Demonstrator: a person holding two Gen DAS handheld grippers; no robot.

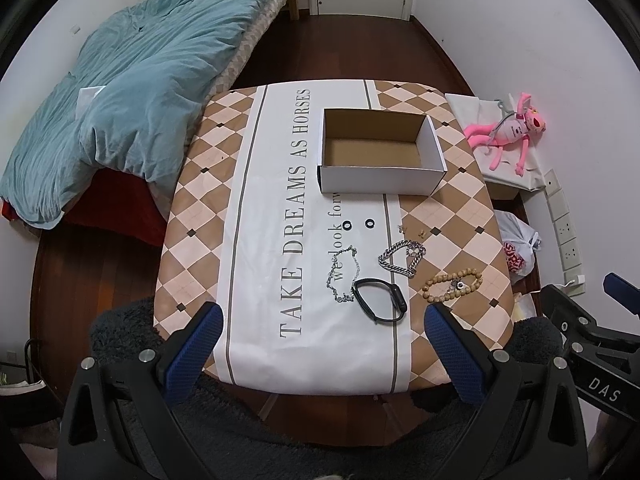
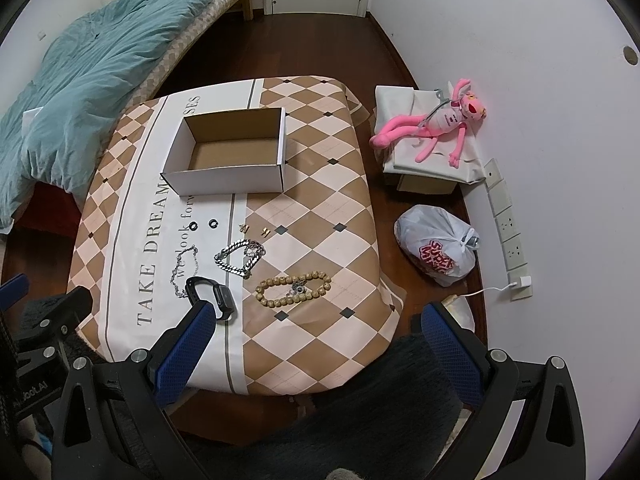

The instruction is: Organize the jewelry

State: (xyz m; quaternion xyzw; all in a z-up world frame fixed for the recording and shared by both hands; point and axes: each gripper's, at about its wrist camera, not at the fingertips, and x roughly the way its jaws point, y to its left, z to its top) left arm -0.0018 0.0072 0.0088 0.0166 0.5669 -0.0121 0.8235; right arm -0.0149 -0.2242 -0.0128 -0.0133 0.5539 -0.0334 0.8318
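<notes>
An empty white cardboard box (image 1: pixel 380 148) (image 2: pixel 228 152) stands at the far middle of the table. In front of it lie two black rings (image 1: pixel 357 225) (image 2: pixel 203 225), small gold earrings (image 1: pixel 410 231) (image 2: pixel 254 230), a thin silver chain (image 1: pixel 343 274) (image 2: pixel 184 266), a thick silver chain bracelet (image 1: pixel 402 258) (image 2: pixel 240 258), a black smart band (image 1: pixel 380 300) (image 2: pixel 212 296) and a wooden bead bracelet (image 1: pixel 452 284) (image 2: pixel 294 290). My left gripper (image 1: pixel 322 354) is open and empty over the table's near edge. My right gripper (image 2: pixel 318 356) is open and empty, near the front right corner.
The low table (image 1: pixel 192 208) carries a checked cloth. A bed with a teal duvet (image 1: pixel 132 80) is at the left. On the floor to the right lie a pink plush toy (image 2: pixel 436 122) on a covered box, a white plastic bag (image 2: pixel 438 246) and wall sockets (image 2: pixel 508 224).
</notes>
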